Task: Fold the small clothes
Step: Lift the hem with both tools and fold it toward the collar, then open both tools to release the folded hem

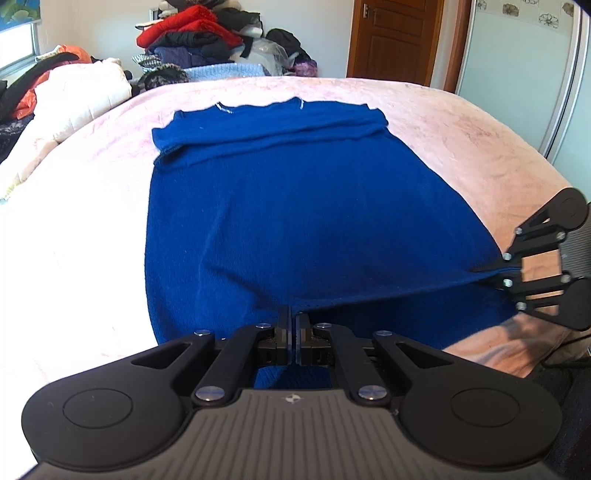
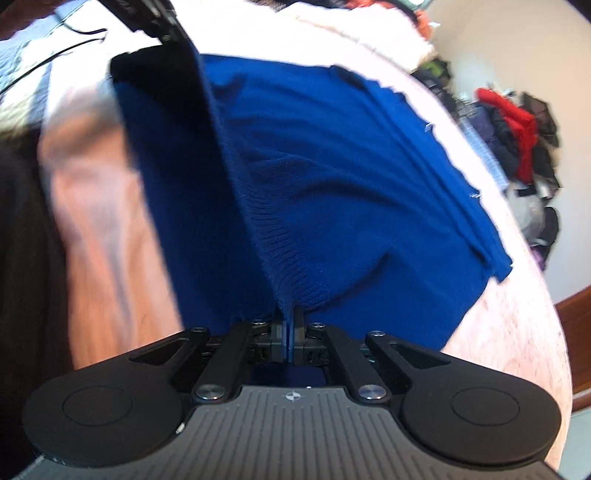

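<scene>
My left gripper [image 1: 294, 325] and right gripper [image 2: 288, 325] each pinch the near hem of the blue sweater [image 1: 295, 206] spread on the pink bed [image 1: 461, 122]. I should lift both corners evenly, carrying them far toward the collar.

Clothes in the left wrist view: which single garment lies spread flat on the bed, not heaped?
The blue sweater, spread on the pink blanket; the others sit heaped behind, red garment on top.
</scene>
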Available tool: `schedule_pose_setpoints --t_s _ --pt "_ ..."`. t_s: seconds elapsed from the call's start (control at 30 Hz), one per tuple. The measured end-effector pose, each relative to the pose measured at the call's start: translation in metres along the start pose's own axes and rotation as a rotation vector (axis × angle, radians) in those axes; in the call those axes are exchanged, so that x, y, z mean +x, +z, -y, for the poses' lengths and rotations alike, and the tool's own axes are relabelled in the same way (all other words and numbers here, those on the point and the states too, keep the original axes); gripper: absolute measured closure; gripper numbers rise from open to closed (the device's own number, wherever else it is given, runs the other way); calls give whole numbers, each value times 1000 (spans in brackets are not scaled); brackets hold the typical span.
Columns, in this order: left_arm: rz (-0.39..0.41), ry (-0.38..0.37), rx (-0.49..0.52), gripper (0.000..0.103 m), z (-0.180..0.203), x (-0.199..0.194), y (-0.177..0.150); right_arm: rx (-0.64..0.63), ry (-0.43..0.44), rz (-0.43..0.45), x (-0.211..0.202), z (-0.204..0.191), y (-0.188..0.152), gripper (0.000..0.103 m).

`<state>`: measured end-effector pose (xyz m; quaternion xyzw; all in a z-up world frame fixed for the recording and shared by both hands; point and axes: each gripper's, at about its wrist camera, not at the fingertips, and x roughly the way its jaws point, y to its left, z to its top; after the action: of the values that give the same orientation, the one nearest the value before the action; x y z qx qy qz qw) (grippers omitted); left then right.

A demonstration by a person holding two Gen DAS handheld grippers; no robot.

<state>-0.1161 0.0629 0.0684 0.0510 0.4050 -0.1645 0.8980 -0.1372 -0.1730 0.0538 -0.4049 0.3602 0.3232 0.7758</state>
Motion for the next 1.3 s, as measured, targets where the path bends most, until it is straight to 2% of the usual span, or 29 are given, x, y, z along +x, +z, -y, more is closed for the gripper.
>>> schedule_pose_setpoints --t_s 0.17,0.27,0.3,0.37,0.4,0.43,0.47,0.53,0.57,0.67,0.7,0.73,0.77,0.83,0.9,0.97,1.07,1.13,1.23,1.3 --pt "-44 17 20 101 1 10 -10 -5 169 -5 -18 0 -5 101" --pt "-107 2 12 101 -5 17 -21 -48 181 9 -14 -10 -9 98" --pt "-136 -38 15 101 -7 18 -24 -32 184 10 -15 -8 -8 99" --pt "-172 -155 13 101 -14 9 -31 126 220 38 -21 11 -8 88" --pt "-167 -219 -7 101 -21 0 -33 248 265 62 -27 27 -12 83" --pt "-150 -270 -38 101 -30 -9 -34 367 301 78 -30 43 -18 65" --pt "-130 -293 -81 101 -41 -15 -34 492 326 95 -34 60 -26 41" --pt "-88 -289 -239 100 -73 -21 -36 762 355 126 -36 92 -54 18" --pt "-78 -269 -336 99 -91 -18 -39 884 363 116 -32 103 -68 22" --pt "-106 -133 -663 99 -140 3 -58 1184 401 43 -13 122 -109 36" --pt "-113 -109 -724 99 -149 9 -65 1243 433 26 -6 123 -118 39" --pt "-101 -114 -781 99 -155 13 -71 1290 474 13 1 121 -124 43" --pt "-89 -131 -812 99 -157 14 -74 1312 495 27 5 116 -127 41" --pt "-94 -140 -800 97 -153 14 -72 1329 517 53 7 113 -126 41" --pt "-109 -193 -795 92 -148 17 -70 1355 560 56 10 109 -125 41" --pt "-130 -257 -811 89 -143 22 -72 1392 638 51 18 107 -126 45" --pt "-167 -337 -828 88 -130 31 -71 1421 681 52 24 106 -129 45" --pt "-171 -366 -843 84 -131 37 -70 1488 719 57 24 108 -137 45" --pt "-159 -383 -861 69 -140 34 -69 1549 753 51 24 104 -149 50" --pt "-147 -397 -866 46 -143 32 -67 1569 775 56 24 102 -155 50"
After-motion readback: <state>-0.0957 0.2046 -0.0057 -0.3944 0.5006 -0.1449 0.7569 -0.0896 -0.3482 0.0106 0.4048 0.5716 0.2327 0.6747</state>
